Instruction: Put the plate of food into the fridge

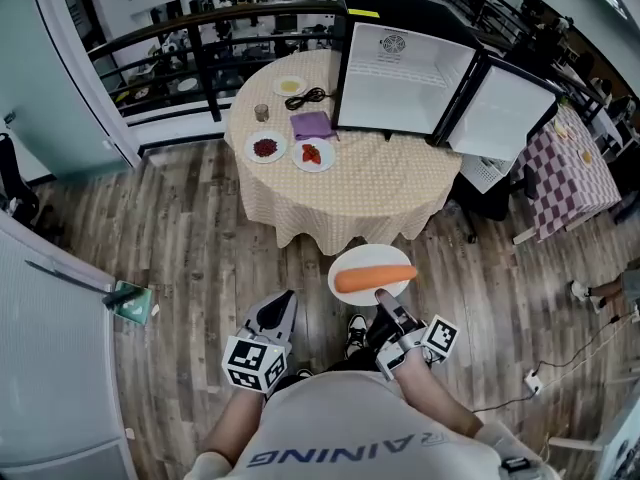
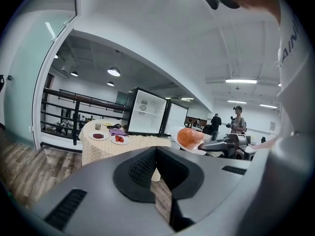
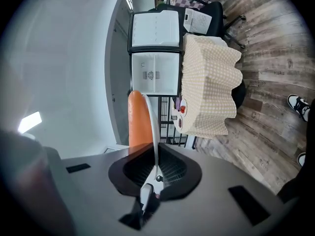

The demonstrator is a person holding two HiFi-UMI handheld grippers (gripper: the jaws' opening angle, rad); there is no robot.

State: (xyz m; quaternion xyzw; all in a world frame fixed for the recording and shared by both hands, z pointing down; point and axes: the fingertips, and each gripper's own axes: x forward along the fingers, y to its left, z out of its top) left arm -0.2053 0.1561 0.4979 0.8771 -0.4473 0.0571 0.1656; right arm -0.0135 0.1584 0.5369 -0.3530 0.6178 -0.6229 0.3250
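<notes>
Head view
- Right gripper: we find the right gripper (image 1: 383, 296) clamped on the near rim of the plate (image 1: 350, 264), which it holds level over the wooden floor (image 1: 200, 258).
- Food: one carrot (image 1: 375, 278) lies across the plate.
- Left gripper: the left gripper (image 1: 273, 315) is low by the person's body, apart from the plate and carrying nothing.
- Fridge: the fridge (image 1: 400, 78) stands on the round table (image 1: 400, 193) with its door (image 1: 510, 108) swung wide open and a white interior showing.
- Position of plate: it is short of the table's near edge and outside the fridge.
- Table: left of the fridge we note three small dishes (image 1: 265, 148), a purple cloth (image 1: 311, 124) and a cup (image 1: 261, 112).

Left gripper view
- Jaws: together, with nothing between them.
- Beyond: the plate and carrot appear to the right, with the fridge and table behind.

Right gripper view
- Jaws: closed on the plate's rim.
- Plate: seen edge-on, with the carrot lying against one face.
- Beyond: the open fridge on the table is well ahead.
</notes>
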